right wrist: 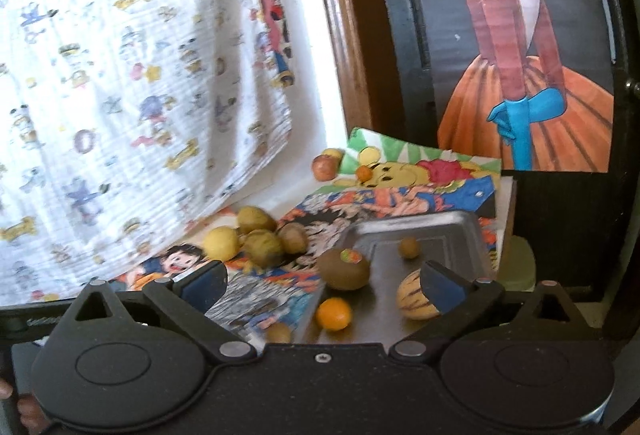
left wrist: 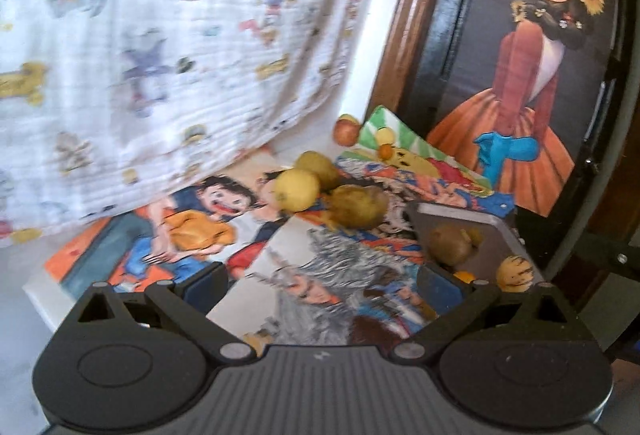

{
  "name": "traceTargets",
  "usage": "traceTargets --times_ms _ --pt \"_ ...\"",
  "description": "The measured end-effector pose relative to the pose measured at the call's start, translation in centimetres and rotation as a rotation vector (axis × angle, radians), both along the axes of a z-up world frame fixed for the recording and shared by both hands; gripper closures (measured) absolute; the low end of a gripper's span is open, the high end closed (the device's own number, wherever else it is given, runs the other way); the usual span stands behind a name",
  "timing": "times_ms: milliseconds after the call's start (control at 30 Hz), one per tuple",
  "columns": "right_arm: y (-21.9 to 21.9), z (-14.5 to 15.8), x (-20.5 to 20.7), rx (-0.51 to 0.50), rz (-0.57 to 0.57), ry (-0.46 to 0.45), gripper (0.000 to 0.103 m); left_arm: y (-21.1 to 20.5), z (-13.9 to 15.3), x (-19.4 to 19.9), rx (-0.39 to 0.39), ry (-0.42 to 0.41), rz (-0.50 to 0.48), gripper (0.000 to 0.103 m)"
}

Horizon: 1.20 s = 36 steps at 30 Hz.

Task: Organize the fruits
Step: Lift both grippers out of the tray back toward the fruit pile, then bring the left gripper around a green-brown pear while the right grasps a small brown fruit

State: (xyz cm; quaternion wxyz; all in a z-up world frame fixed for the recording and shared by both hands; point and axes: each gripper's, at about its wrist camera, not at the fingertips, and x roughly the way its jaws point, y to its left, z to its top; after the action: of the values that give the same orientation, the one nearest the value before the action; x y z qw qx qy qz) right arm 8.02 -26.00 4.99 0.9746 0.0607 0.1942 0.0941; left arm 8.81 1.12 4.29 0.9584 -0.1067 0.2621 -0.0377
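Tongs sit nearest in both views: the left gripper (left wrist: 322,281) and the right gripper (right wrist: 324,281) each stand spread wide with nothing between their blue-padded fingers. Just past the right gripper lies a dark metal tray (right wrist: 420,235) holding a brown kiwi (right wrist: 344,269), a small orange (right wrist: 334,313), a striped pale melon (right wrist: 414,295) and a little round brown fruit (right wrist: 409,247). The tray rests on a tabletop covered with bright cartoon posters (left wrist: 192,231). Left of the tray a loose heap of yellow and brownish fruit (right wrist: 256,239) lies on the posters; farther back sit an apple (right wrist: 325,167) and a tiny orange (right wrist: 363,173). Behind hang a white printed cloth (left wrist: 160,55) and a picture of a girl in an orange skirt (right wrist: 528,107) on a dark door.
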Motion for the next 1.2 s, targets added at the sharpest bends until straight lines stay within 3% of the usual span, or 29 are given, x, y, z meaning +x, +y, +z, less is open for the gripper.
traceTargets --times_ms 533,900,1200 --pt "5.1 -3.2 -1.7 -0.018 0.134 0.142 0.001 2.3 -2.2 -1.5 0.061 0.120 0.023 0.000" --pt "6.8 -4.9 0.1 -0.047 0.209 0.224 0.001 1.8 -2.5 0.4 0.140 0.150 -0.044 0.000" --pt "7.7 -5.7 3.1 -0.168 0.284 0.239 0.001 0.5 -2.3 3.8 0.234 0.137 -0.153 0.000"
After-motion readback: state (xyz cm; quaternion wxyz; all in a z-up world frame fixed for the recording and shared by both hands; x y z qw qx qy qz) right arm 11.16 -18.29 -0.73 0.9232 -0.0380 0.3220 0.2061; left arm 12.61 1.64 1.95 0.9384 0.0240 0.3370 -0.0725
